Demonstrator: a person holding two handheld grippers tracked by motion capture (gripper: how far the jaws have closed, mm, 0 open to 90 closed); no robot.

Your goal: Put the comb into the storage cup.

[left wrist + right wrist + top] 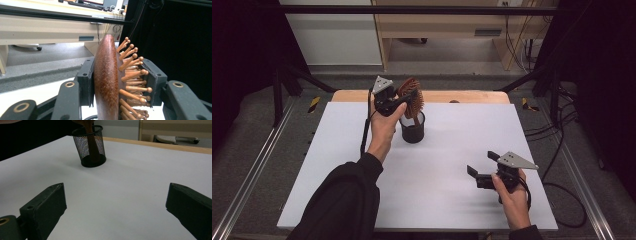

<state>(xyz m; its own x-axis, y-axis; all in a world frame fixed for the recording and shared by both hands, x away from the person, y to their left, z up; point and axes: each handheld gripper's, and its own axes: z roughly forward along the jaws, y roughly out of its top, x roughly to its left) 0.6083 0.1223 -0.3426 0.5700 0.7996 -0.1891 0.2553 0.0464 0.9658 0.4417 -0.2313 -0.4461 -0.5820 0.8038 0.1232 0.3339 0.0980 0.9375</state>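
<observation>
Upper centre of the high view: the left gripper (404,100) pinched a wooden hairbrush (412,97) by its head, handle pointing straight down into the mesh cup (413,132). Lower right, the right gripper (482,170) idled, jaws spread. Mesh blurred the handle's tip.

- White table (447,200), wooden strip along its far edge (462,96).
- Beyond the table: pale wooden cabinet (442,25), white panel (332,40) to its left.
- Right of the table: black cables (557,150) on grey floor.
- Left of the table: metal rail (257,165).
</observation>
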